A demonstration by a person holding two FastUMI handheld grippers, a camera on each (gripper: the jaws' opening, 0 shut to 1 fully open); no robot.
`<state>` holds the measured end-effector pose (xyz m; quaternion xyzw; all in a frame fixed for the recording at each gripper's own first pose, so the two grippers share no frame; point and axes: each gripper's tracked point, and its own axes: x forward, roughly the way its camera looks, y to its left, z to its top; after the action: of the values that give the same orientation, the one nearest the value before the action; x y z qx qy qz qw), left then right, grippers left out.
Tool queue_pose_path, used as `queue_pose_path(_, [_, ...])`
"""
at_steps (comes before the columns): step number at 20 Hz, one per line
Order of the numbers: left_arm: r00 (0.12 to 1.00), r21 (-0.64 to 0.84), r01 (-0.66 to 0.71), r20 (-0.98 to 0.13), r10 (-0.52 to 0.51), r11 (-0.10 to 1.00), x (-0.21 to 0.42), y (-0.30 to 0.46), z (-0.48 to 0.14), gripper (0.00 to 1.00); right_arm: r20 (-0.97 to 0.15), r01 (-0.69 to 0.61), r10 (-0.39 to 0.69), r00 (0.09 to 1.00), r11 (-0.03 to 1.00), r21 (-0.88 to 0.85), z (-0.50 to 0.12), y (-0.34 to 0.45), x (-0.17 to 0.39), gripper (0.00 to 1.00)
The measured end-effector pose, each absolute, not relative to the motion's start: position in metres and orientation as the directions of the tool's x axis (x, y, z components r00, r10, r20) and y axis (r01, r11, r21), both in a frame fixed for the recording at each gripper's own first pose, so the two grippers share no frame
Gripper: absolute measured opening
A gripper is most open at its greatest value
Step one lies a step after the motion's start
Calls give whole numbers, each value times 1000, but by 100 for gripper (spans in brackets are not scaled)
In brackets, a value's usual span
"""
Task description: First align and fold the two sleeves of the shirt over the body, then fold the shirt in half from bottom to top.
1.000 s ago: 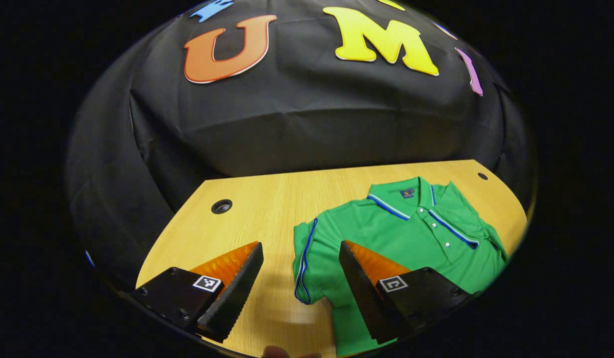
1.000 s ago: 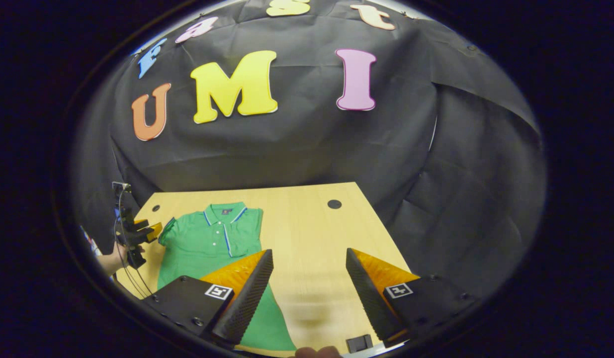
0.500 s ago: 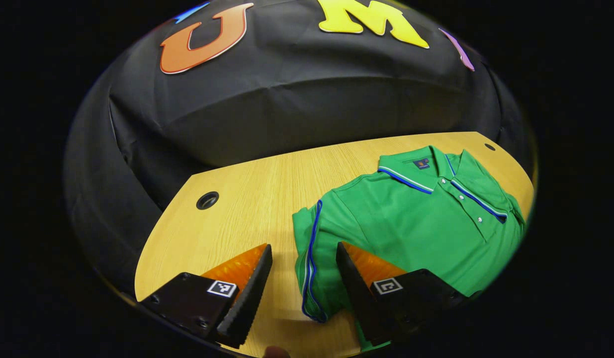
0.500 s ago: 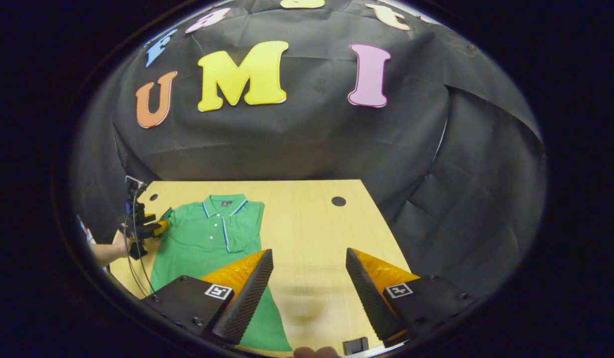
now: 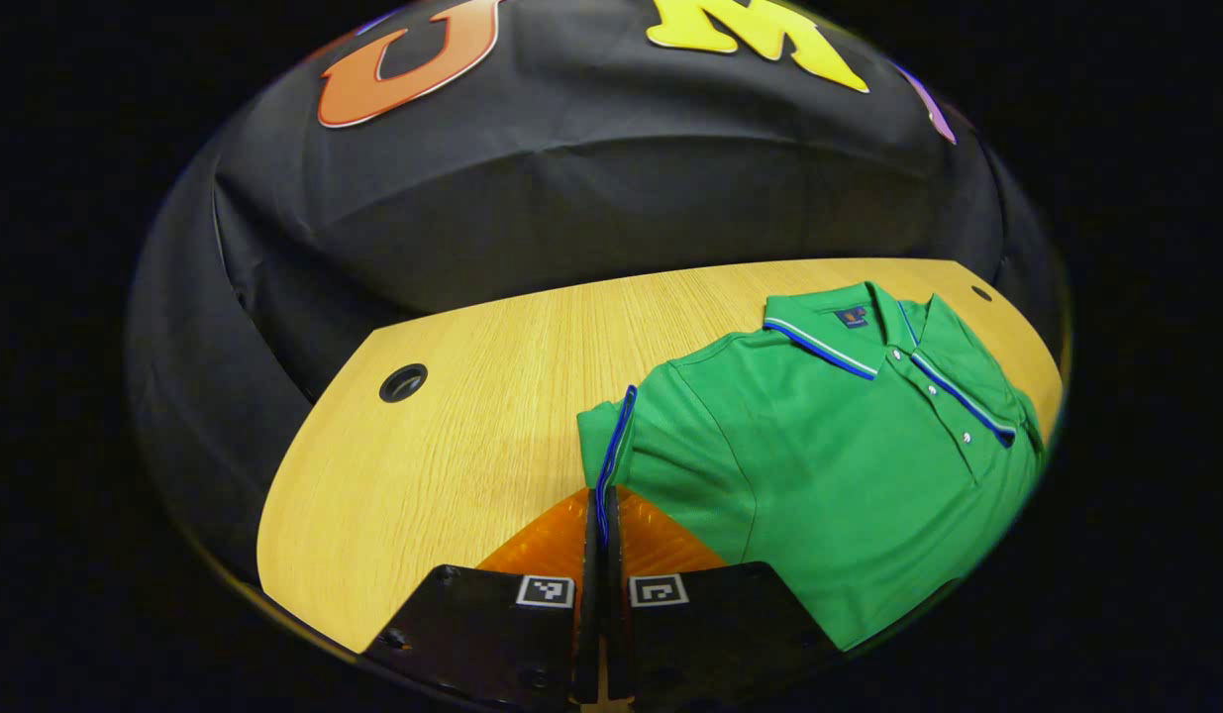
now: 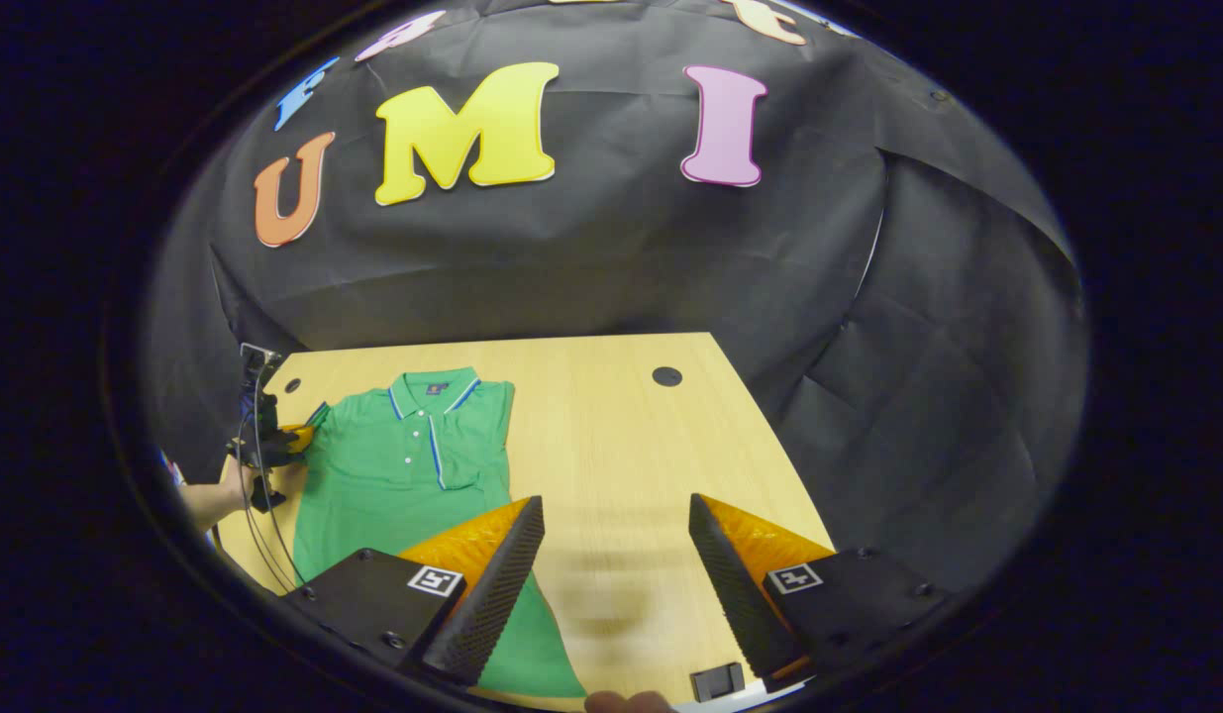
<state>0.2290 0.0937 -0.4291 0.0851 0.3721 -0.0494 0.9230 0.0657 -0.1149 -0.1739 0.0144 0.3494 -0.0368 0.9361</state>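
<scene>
A pale wooden table [image 5: 443, 446] stands against the booth's black cloth wall [image 5: 571, 188], which wraps round its far side and both ends. A green polo shirt [image 5: 829, 465] lies face up on the table, collar [image 5: 839, 332] toward the wall and buttons showing. In the left gripper view a round cable hole [image 5: 403, 381] sits well left of the shirt, near the far corner; a second hole [image 5: 981, 292] lies just beyond the collar at the right edge.

In the right gripper view the shirt [image 6: 393, 475] covers the left part of the table [image 6: 621, 465], and the wood to the right of it is bare as far as the edge, with one hole [image 6: 666, 376] near the far side. A small dark object [image 6: 717, 681] lies at the near edge, right of the shirt's hem.

The left gripper [image 5: 601, 540] has its fingers pressed together on the blue-trimmed cuff of the shirt's sleeve [image 5: 611, 446]; half a second ago those fingers stood apart on either side of that cuff. Seen from the right gripper view, the left gripper [image 6: 274, 441], held by a hand [image 6: 237, 485], meets the shirt at its left sleeve.

The right gripper [image 6: 616, 555] hangs over bare wood just right of the shirt, fingers spread wide with nothing between them, as in the earlier frames.
</scene>
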Motion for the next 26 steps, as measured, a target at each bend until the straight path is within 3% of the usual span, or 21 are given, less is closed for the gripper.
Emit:
queue_pose_path(12, [777, 169, 199, -627, -50, 965, 237, 65, -345, 5, -581, 104, -105, 807, 994, -35, -151, -130, 57, 93])
queue_pose_path(22, [739, 137, 320, -655, -157, 937, 214, -46, -325, 7, -518, 100, -123, 847, 992, -72, -131, -149, 28, 95])
queue_pose_path(23, [738, 130, 341, -650, -180, 931, 209, -56, -324, 14, -516, 103, -123, 848, 992, -67, -130, -150, 27, 95])
queue_pose_path(24, [740, 121, 358, -642, -202, 926, 202, -66, -321, 41, -516, 102, -120, 848, 993, -63, -130, -151, 26, 95])
queue_pose_path(25, [748, 122, 362, -630, -210, 924, 197, -71, -317, 36, -513, 100, -117, 850, 993, -60, -130, -150, 25, 93])
queue_pose_path(26, [758, 129, 360, -618, -210, 924, 193, -72, -312, 61, -507, 96, -111, 855, 994, -57, -128, -149, 23, 95])
